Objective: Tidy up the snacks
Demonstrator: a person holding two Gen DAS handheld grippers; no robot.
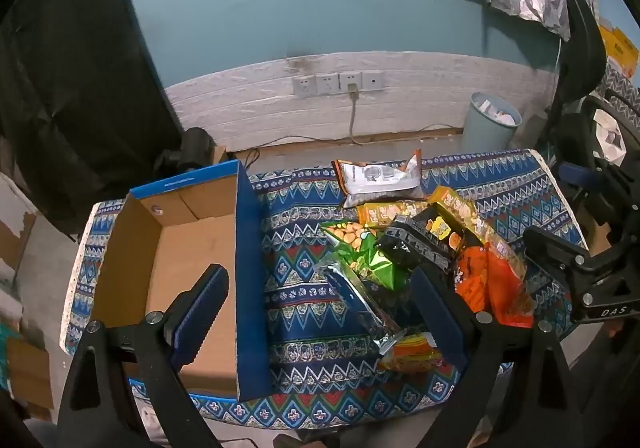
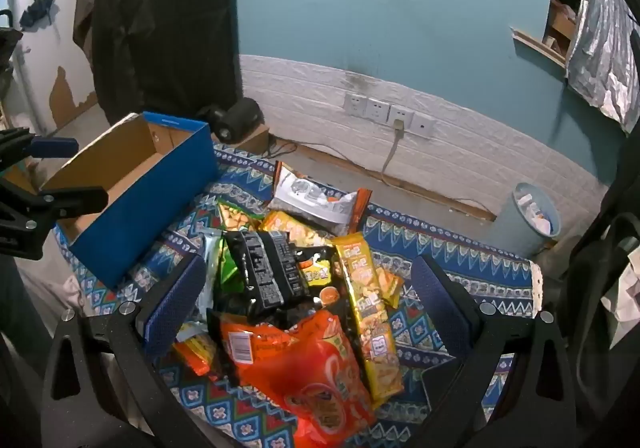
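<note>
snack pile (image 2: 296,288) between right tongs (image 2: 308,308)

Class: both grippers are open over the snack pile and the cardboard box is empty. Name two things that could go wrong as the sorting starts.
1. The black crinkled snack packet lies on top of the orange foil bag; lifting the bag first could tip the packet off.
2. The blue-sided cardboard box sits near the edge of the patterned blue tablecloth; the open left gripper may nudge it off.
</note>
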